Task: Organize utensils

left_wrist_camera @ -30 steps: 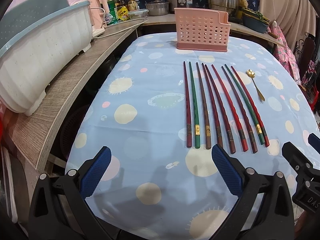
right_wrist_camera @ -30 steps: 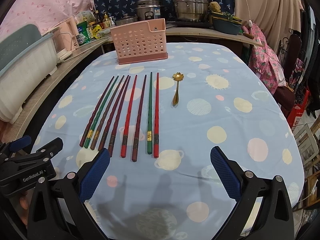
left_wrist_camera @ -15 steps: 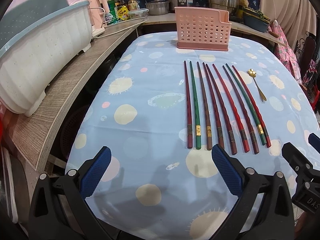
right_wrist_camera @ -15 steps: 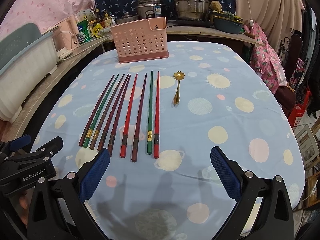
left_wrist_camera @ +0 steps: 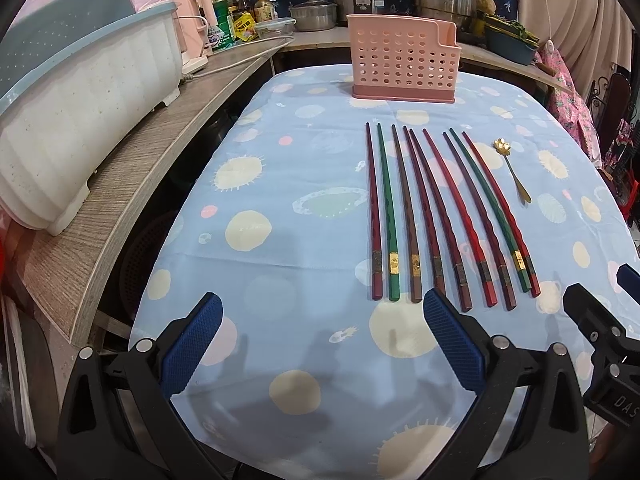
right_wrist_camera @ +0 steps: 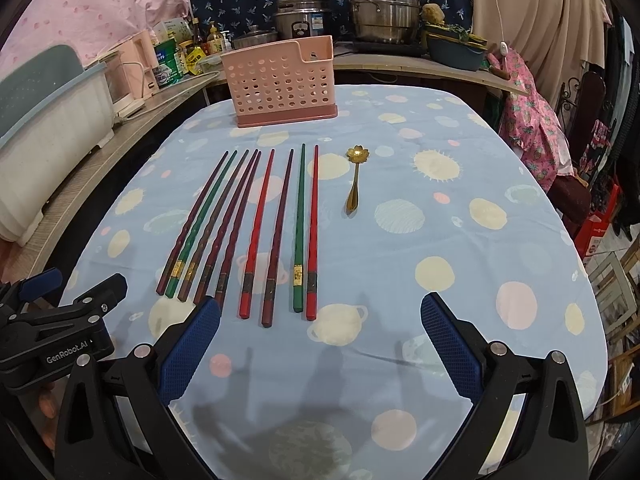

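Several red, green and brown chopsticks [left_wrist_camera: 432, 216] lie side by side on the blue spotted tablecloth [left_wrist_camera: 280, 208], also in the right wrist view [right_wrist_camera: 256, 228]. A small gold spoon [left_wrist_camera: 514, 170] lies to their right, flower bowl pointing away [right_wrist_camera: 355, 176]. A pink perforated utensil holder [left_wrist_camera: 402, 64] stands upright at the far side [right_wrist_camera: 280, 82]. My left gripper [left_wrist_camera: 320, 344] is open and empty, near the chopsticks' near ends. My right gripper [right_wrist_camera: 320, 344] is open and empty, just before the chopsticks' near ends.
A white and blue dish rack [left_wrist_camera: 72, 120] sits on a wooden counter [left_wrist_camera: 132, 184] on the left. Pots [right_wrist_camera: 380, 12], bottles and a blue basin [right_wrist_camera: 456, 54] stand on the back counter. Clothes and chairs [right_wrist_camera: 580, 128] are at the right.
Both grippers have drifted slightly back and the views shifted a little; nothing on the table has moved.
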Tool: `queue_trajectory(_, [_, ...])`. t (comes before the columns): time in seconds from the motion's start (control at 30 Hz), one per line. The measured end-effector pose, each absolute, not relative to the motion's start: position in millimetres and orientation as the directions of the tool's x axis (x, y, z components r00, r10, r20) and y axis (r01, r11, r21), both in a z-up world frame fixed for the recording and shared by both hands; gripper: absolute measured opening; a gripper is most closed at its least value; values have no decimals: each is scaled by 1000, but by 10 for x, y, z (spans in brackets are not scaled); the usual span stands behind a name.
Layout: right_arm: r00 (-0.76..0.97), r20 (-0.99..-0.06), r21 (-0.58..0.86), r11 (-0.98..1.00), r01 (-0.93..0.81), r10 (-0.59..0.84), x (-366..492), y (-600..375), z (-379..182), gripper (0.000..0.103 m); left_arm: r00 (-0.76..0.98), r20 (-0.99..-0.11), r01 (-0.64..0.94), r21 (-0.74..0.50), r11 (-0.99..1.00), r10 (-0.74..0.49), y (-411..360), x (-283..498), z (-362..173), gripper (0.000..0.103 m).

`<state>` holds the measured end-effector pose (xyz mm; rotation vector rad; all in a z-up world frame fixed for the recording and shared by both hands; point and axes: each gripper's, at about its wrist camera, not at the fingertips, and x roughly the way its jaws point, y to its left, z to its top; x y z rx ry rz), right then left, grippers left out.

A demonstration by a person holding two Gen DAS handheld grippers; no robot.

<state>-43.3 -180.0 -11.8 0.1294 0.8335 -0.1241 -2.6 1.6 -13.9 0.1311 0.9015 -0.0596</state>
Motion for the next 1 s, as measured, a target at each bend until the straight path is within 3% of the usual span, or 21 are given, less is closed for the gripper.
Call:
queue_trajectory(0.57, [653,-754,79,978,194,-69,-328,-1974,-159,96,566,-824,70,8,998,-33,202,349,-377,96])
queue_trajectory(1.0, [637,-768,84,976,201,-65,-46,-2081,-203,96,509,-860,101,10,995,-43,47,675,-664,86])
